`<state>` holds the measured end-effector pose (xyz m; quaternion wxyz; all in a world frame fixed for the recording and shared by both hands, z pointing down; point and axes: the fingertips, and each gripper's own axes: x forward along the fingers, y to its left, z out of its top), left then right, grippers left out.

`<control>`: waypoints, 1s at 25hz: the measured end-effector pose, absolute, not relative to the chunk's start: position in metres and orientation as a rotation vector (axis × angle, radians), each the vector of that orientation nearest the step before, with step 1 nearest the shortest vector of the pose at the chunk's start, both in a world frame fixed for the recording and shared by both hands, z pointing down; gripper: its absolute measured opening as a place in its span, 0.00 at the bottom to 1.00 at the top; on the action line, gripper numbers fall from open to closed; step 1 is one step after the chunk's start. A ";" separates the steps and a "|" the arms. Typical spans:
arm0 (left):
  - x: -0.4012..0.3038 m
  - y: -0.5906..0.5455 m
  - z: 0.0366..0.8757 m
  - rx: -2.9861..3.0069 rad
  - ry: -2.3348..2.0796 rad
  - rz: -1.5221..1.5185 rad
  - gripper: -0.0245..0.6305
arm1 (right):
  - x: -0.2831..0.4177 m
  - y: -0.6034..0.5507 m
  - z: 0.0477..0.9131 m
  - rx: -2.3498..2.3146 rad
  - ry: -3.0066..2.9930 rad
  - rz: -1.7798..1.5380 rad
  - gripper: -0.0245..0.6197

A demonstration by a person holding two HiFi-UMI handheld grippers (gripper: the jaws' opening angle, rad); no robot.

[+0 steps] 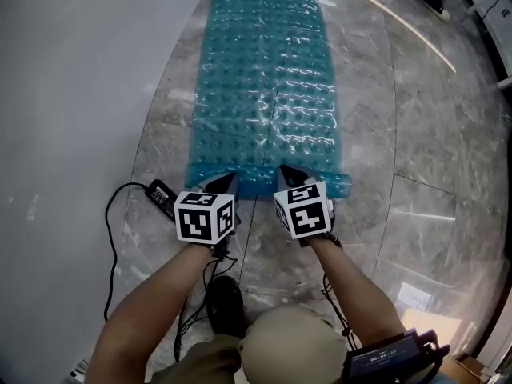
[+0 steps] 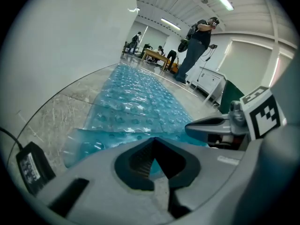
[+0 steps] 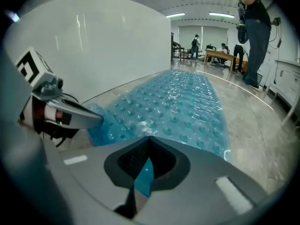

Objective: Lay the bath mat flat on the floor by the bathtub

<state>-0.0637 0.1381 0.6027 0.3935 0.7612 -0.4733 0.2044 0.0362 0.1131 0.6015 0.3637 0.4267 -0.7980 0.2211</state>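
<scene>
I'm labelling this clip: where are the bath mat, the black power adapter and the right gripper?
bath mat (image 1: 264, 78), head view, its bumpy middle.
black power adapter (image 1: 162, 190), head view, its body.
right gripper (image 1: 288, 171), head view, jaw tips at mat's edge.

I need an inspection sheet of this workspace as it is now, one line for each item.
Surface: marble floor, glossy.
Job's things: blue mat lies lengthwise beside the white tub; its near edge is curled, not yet flat.
Clutter: black adapter on the floor, left of the mat's near corner.
Grippers: left gripper and right gripper, both shut on the mat's near edge.
Cables: the adapter's cable loops over the floor toward the person.
Surroundings: people and tables far behind.
</scene>
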 end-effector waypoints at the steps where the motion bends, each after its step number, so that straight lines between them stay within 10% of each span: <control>1: -0.063 0.138 0.601 1.937 -1.197 0.518 0.05 | 0.036 0.113 0.606 1.089 -2.035 0.562 0.05; 25: -0.046 0.162 0.605 1.938 -1.185 0.600 0.05 | 0.031 0.193 0.588 0.955 -2.154 0.708 0.05</control>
